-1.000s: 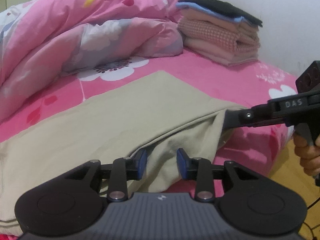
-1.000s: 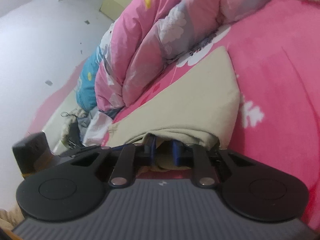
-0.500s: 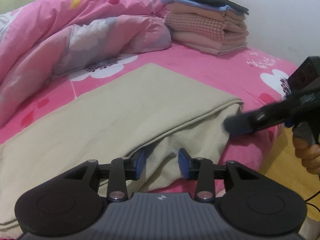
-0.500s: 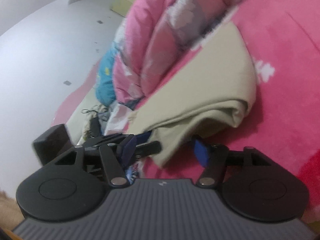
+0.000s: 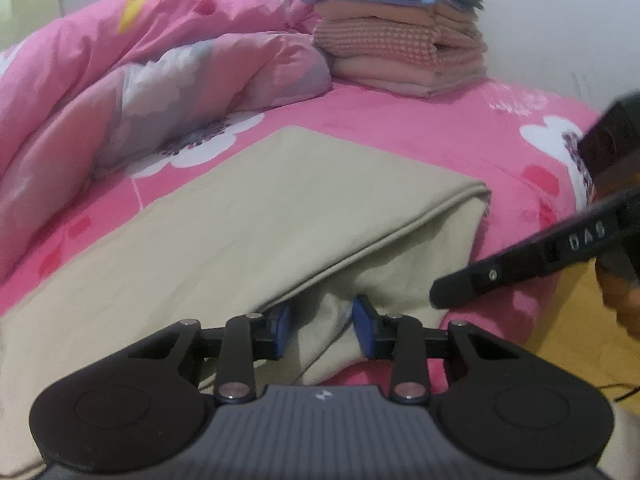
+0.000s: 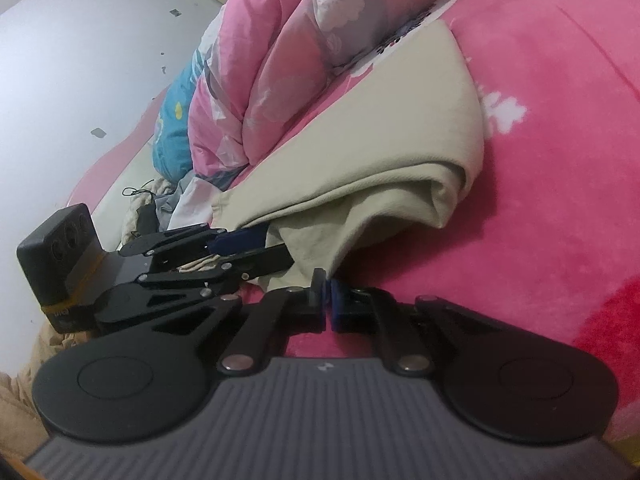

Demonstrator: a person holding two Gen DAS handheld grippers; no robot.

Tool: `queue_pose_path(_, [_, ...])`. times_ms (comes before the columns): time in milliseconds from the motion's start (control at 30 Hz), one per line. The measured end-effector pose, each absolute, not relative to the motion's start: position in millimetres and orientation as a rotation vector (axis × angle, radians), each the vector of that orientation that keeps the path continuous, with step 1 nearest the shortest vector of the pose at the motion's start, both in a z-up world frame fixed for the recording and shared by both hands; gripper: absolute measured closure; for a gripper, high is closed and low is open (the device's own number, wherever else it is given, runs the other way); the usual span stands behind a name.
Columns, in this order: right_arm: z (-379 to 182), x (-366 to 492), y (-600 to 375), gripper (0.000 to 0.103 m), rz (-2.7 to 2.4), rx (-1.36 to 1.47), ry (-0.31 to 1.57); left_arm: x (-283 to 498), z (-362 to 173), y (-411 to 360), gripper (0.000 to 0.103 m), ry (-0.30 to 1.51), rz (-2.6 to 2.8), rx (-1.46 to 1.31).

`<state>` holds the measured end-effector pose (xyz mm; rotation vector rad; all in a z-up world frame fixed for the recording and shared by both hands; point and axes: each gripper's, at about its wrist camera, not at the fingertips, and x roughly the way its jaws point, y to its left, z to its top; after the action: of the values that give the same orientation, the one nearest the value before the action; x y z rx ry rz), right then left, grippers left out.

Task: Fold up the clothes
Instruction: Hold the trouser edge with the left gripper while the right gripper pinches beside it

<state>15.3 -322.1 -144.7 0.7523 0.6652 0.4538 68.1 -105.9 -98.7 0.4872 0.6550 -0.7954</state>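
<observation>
Beige cloth (image 5: pixel 240 220) is spread on the bed (image 5: pixel 400 128), already folded once, w/ its near edge hanging over the bedside. The left tool (image 5: pixel 322 330) is held half-open at that edge. A hanging fold sits between the pads (image 5: pixel 280 332) but isn't visibly squeezed, and the jaws were just drawn in a little. The right tool (image 6: pixel 329 300) is clenched tight, w/ its tips at the hanging lower corner. Whether any fabric is caught there can't be told.

Risks, judged from this:
- If nothing is pinched on the right, that corner would be left behind on a lift and the fold would be skewed.
- Only the lower layer may be taken on the left, since one pad is tucked under the top layer. The layers could then be peeled apart.
- Cloth could be dragged off the edge twd the floor (image 5: pixel 580 320), as much of it already overhangs.

The surface is a plush pink sheet w/ white flowers, soft and likely grippy. Behind the cloth a bunched pink duvet (image 5: pixel 160 60) is piled. Further back a stack of folded clothes (image 5: pixel 400 52) is set near the plain pale wall (image 5: pixel 540 20), and some clutter is seen at the bed's far end.
</observation>
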Motion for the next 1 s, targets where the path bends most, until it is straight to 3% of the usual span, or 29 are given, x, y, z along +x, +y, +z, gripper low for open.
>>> queue_pose_path(167, [-141.1, 16.1, -321.5, 0.103, 0.452, 0.741, 0.663, 65.5, -100.0, -106.6, 0.07, 0.639, -0.815, 0.521])
queue_pose_path(333, [-139.2, 18.0, -320.2, 0.103, 0.447, 0.732, 0.66, 61.4, -101.9, -112.8, 0.094, 0.608, -0.821, 0.551])
queue_pose_path(433, [-136.6, 18.1, -319.4, 0.103, 0.441, 0.72, 0.653, 55.2, -101.7, -118.1, 0.099, 0.572, -0.788, 0.573])
queue_pose_path(1000, [-108.0, 43.9, -300.8, 0.102, 0.336, 0.52, 0.554, 42.6, -78.5, -117.5, 0.1, 0.387, -0.694, 0.606])
